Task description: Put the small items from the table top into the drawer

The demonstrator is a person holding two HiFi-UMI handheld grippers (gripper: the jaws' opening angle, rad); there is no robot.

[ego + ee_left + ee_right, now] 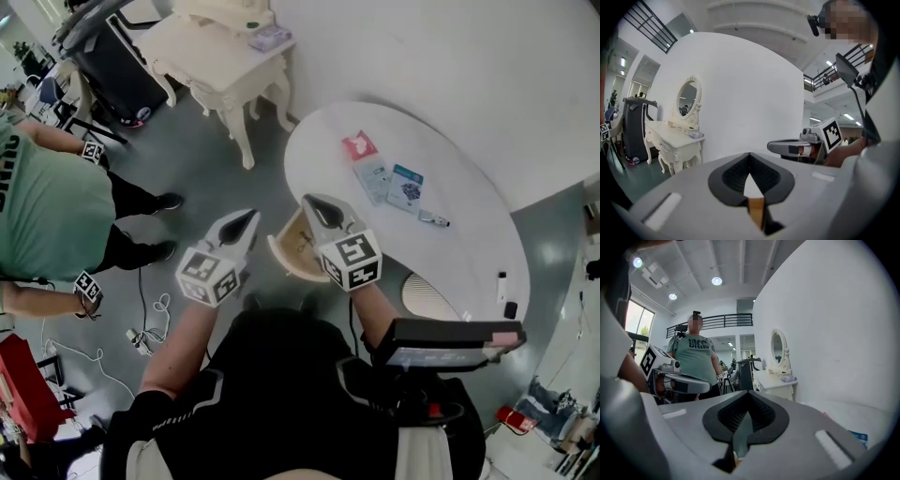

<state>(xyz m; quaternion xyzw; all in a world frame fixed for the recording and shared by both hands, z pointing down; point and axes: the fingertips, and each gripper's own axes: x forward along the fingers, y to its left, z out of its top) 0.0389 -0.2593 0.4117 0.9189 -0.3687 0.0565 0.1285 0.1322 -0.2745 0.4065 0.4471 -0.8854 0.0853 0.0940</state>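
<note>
Two tongs to log against the white oval table (pixel 469 141). Where does everything lie? — K.

The table fills the right of the head view. The drawer (pixel 286 255) stands pulled out at the table's near edge, wood-coloured inside. I cannot tell its contents. — M.

Tongs next. — K.

Left tongs (pixel 246 221): clenched, tips meeting. The left gripper view shows nothing gripped. They hang in the air just left of the drawer, touching nothing. — M.

And the right? — K.

Right tongs (pixel 315 206): also clenched tight and empty, by the right gripper view. The tips sit over the table's near edge, above the drawer. — M.

Small items? — K.

All are on the table top, apart from the drawer and out of both tongs. Beyond the right tongs lie a blue-and-white packet (pixel 407 187), a clear packet (pixel 373 176), a red packet (pixel 360 145) and a grey plug-like piece (pixel 433 219). Towards the table's right end lie a small white piece (pixel 502 281) and a small black piece (pixel 510 309). — M.
</note>
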